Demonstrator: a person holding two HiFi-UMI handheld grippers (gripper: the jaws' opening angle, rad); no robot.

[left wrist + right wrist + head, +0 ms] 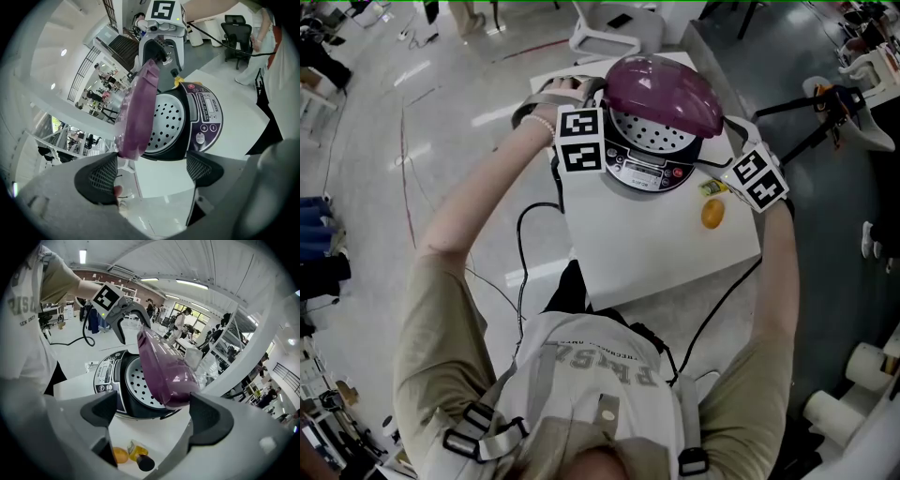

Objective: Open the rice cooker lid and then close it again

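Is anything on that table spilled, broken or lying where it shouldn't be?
Nothing looks spilled or damaged. The purple lid stands raised over the rice cooker. The only stray bits are a small bottle lying on its side and an orange round thing beside it on the white table.

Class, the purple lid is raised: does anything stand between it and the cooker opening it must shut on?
Nothing visible does. The lid tilts over the cooker, whose holed tray sits inside the rim. The left tongs and right tongs hang open beside the cooker, seemingly outside that gap.
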